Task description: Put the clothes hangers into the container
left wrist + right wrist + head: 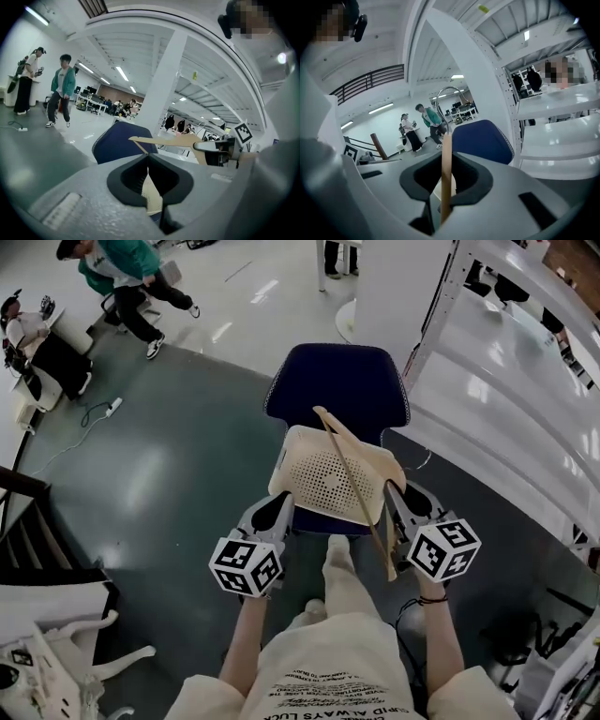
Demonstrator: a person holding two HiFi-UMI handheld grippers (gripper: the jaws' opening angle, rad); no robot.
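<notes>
A cream perforated container [323,479] hangs above the seat of a blue chair [337,385]. My left gripper [281,507] is shut on the container's left wall, and a strip of that wall [152,194] shows between its closed jaws. A wooden clothes hanger [354,486] lies slantwise across the container. My right gripper [394,498] is shut on the hanger, whose bar [446,173] runs upright between the jaws. The hanger [173,140] also shows in the left gripper view, with the right gripper [220,150] at its end.
A white shelving rack [506,381] stands close on the right. Two people [127,277] are on the floor at the far left, by a cable with a plug strip [98,412]. A dark stair rail [28,521] and white equipment [56,652] fill the lower left.
</notes>
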